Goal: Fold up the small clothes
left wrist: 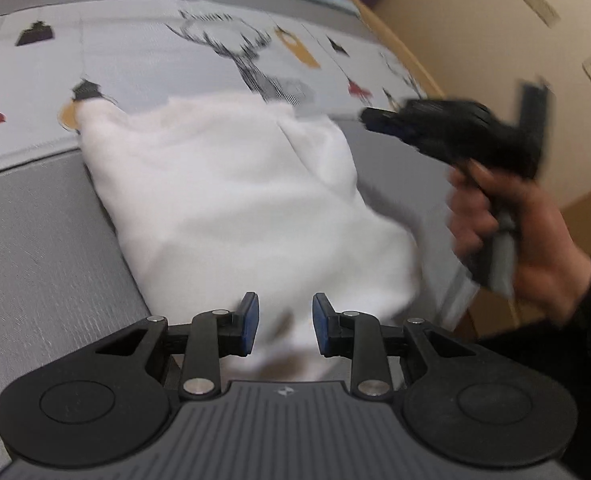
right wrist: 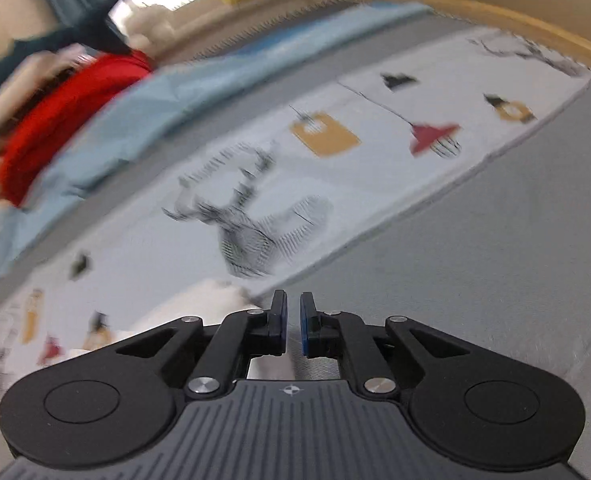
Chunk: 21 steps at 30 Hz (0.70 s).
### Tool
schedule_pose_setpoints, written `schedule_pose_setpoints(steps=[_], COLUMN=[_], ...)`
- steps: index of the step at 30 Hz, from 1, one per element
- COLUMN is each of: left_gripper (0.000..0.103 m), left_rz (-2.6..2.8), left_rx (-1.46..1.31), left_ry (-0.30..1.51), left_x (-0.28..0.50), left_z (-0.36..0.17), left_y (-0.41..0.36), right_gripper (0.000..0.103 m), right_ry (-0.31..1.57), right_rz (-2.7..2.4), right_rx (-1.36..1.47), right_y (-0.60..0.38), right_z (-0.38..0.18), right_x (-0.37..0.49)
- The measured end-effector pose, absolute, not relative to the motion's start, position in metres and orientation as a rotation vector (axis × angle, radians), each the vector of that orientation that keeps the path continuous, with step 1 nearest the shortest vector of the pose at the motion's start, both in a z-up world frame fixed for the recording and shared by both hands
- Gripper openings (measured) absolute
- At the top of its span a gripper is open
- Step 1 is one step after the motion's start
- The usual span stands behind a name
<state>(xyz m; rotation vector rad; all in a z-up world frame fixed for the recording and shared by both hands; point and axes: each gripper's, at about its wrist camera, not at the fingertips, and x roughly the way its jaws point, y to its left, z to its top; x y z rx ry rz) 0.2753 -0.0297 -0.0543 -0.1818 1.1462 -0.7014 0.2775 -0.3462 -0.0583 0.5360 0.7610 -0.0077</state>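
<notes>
I am holding my left gripper [left wrist: 285, 326] partly open over the near edge of the white garment [left wrist: 231, 200] on the grey bedspread [left wrist: 35, 240], gripping nothing. My right gripper [right wrist: 293, 322], nearly closed and empty, is hovering right of it. It looks soft, light, floppy; I'd pinch corners.

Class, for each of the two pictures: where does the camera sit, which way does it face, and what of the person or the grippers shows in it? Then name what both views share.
Left wrist: sits behind the left gripper, faces down over the white garment; the right gripper and the person's hand show.
Right wrist: sits behind the right gripper, faces across the bed; only its own fingers show.
Shared: the printed bedsheet with its deer, the white garment.
</notes>
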Motion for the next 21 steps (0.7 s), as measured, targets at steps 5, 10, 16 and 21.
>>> schedule_pose_setpoints(steps=[5, 10, 16, 21], left_gripper=[0.031, 0.031, 0.031, 0.036], left_rz=[-0.629, -0.593, -0.568, -0.556], left_rx=[-0.190, -0.209, -0.234, -0.252], left_ry=[1.174, 1.189, 1.206, 1.201], left_x=[0.289, 0.296, 0.301, 0.305], left_z=[-0.064, -0.067, -0.069, -0.066], left_y=[-0.028, -0.029, -0.026, -0.026], right_gripper=[0.008, 0.012, 0.017, 0.047], right_ry=[0.841, 1.079, 0.996, 1.081], right_rz=[0.361, 0.216, 0.353, 0.308], right_rx=[0.384, 0.160, 0.261, 0.159], right_y=[-0.324, -0.324, -0.334, -0.321], right_z=[-0.052, -0.094, -0.074, -0.088], right_x=[0.261, 0.260, 0.247, 0.254])
